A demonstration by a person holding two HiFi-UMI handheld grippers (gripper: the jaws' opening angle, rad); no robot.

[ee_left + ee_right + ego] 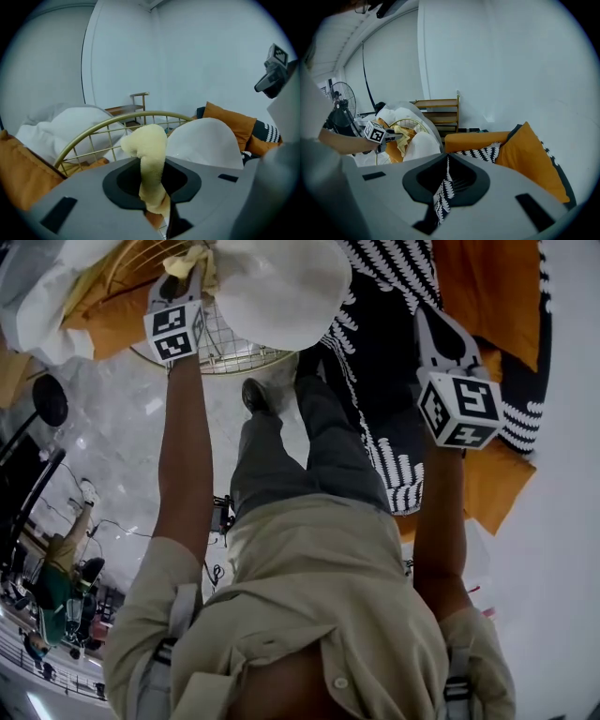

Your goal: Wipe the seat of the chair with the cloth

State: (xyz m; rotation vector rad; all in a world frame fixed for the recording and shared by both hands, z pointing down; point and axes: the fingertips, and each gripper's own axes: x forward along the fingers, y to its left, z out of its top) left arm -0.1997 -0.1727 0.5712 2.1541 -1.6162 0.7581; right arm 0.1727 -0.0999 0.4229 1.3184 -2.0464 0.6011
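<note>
**Cloth:** The yellow cloth [147, 150] is clamped in my left gripper [152, 165], whose jaws are closed tight on it. A thick fold stands up out of them, its long axis running along the jaws.

**Chair:** The gold wire chair [117, 121] lies directly ahead of that gripper, its curved rail just beyond the cloth's tip. A white cushion [206, 140] sits ahead and to the right. I see no bare seat surface, and I judge the cushion covers it.

**Right gripper:** My right gripper [446, 161] has its jaws drawn together. The black-and-white patterned throw [483, 152] shows through the slit, but nothing protrudes past the tips. It hangs over the sofa, well apart from the chair.

**Finding:** The left gripper is the nearer. The wipe calls for it to go forward and down.
</note>
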